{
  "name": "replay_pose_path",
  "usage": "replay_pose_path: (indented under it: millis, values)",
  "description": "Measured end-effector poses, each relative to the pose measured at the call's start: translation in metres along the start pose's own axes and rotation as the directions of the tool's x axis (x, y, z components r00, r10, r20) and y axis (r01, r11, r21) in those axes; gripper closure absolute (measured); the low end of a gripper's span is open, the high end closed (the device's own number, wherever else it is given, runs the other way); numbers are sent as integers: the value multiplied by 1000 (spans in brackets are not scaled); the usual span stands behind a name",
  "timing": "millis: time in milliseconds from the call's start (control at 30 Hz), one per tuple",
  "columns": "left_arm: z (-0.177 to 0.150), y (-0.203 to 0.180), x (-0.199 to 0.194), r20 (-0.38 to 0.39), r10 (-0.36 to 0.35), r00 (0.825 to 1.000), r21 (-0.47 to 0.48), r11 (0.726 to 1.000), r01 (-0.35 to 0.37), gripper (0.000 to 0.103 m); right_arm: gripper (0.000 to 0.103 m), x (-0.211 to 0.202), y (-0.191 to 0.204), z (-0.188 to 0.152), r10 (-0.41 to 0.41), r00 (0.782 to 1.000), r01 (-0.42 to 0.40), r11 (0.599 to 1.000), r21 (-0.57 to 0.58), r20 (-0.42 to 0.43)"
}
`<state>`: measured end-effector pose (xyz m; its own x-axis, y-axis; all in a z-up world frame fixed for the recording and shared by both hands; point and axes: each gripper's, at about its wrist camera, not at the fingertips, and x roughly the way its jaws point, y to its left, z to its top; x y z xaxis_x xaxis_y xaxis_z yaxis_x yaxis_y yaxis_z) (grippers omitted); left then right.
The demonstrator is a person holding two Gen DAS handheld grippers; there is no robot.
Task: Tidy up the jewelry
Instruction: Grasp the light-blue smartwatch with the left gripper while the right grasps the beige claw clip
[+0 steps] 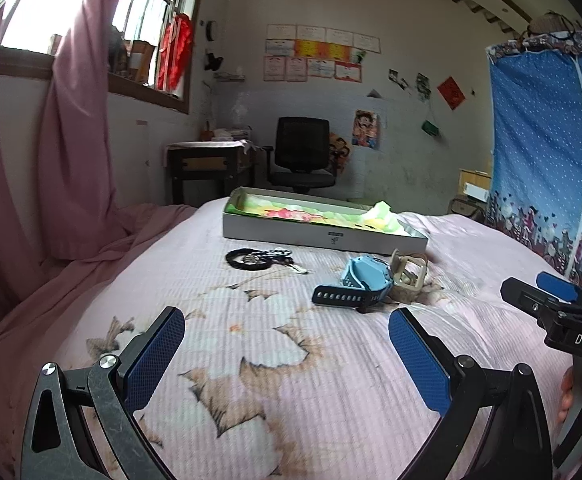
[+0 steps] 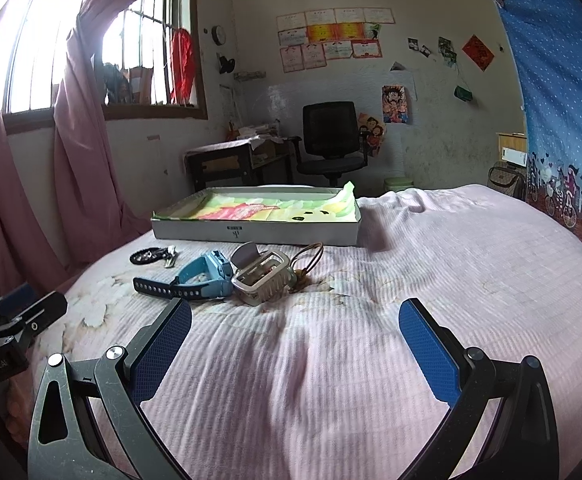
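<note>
A light-blue watch with a dark strap (image 1: 361, 280) (image 2: 195, 278) lies on the pink bedspread beside a beige watch (image 1: 409, 274) (image 2: 263, 276). A thin brown cord loop (image 2: 309, 256) lies next to the beige one. A black beaded bracelet with keys (image 1: 257, 258) (image 2: 153, 256) lies further left. Behind them is a shallow white box (image 1: 287, 232) (image 2: 291, 234) lined with colourful paper. My left gripper (image 1: 287, 354) is open and empty, short of the watches. My right gripper (image 2: 295, 348) is open and empty, also short of them; it also shows in the left wrist view (image 1: 547, 296).
The bed (image 2: 431, 272) fills the foreground. Pink curtains (image 1: 71, 140) hang at the left by the window. A desk (image 1: 211, 164) and black office chair (image 1: 303, 152) stand behind the bed. A blue fabric wardrobe (image 1: 551, 140) stands at the right.
</note>
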<state>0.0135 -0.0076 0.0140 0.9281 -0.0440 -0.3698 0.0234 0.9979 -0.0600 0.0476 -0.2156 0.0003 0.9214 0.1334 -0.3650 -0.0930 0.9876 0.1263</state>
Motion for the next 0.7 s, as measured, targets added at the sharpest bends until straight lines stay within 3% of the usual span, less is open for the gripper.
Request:
replay_pose_path:
  millis: [200,467,700]
  values:
    - [19,9,29,-57,-50,997,17,999,51,1,1,7,-3,9,0,999,-2,999,-39,-45]
    - [35,15,73,-157,-121,980,31,991,127,1,1,43,7,27,32,989,-56,983,-172,-141]
    - [35,2,100,-213,-211,954,14,976,219,16,1,76,8,31,49,974,-97,972,-212,-221]
